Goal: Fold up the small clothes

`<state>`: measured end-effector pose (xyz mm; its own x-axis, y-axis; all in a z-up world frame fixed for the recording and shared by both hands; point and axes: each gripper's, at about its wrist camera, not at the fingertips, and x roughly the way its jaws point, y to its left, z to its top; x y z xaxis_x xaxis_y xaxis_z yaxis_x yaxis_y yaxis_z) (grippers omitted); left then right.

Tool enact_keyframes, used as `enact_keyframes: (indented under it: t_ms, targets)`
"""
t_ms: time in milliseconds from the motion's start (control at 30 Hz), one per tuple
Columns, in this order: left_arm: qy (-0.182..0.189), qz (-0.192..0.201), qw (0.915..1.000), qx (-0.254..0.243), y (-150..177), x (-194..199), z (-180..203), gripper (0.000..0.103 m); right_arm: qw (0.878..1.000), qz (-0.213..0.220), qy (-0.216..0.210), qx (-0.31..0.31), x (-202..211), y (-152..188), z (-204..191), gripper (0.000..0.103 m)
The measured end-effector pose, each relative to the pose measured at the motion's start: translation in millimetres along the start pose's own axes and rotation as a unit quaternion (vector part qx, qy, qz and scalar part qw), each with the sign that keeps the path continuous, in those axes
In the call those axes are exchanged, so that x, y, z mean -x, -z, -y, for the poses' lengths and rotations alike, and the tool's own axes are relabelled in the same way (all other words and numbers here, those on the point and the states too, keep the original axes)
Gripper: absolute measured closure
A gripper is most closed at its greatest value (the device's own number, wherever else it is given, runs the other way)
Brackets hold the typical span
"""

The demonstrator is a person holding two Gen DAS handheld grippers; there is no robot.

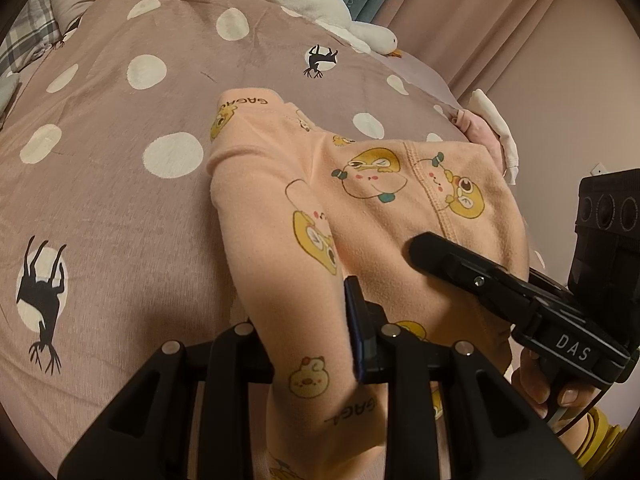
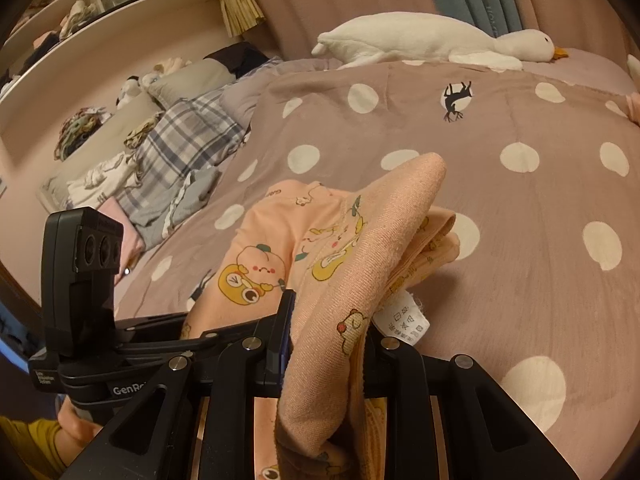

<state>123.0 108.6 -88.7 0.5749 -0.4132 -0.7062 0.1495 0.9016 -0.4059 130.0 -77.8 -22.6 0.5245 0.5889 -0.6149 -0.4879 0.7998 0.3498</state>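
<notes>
Peach fleece, the little garment [image 1: 360, 200] is doubled over on the dotted blanket [image 1: 120, 140], its far end toward twelve o'clock. We pinch its near edge in both the left gripper [image 1: 316, 336] and right gripper [image 2: 328, 340]; laying flat and the last folds remain.

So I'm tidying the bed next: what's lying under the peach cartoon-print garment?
The peach garment lies on the mauve polka-dot blanket, its near end pinched up by the left gripper and right gripper. Anything beneath its spread part is covered.
</notes>
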Motion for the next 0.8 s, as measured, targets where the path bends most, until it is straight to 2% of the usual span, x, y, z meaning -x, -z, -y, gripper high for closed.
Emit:
enact_keyframes:
  t_ms: [800]
  targets:
    - [-0.006,-0.001,1.0,-0.002,-15,-14,-10,0.077,1.0,-0.001,-0.001,0.0,-7,-5,6,0.078]
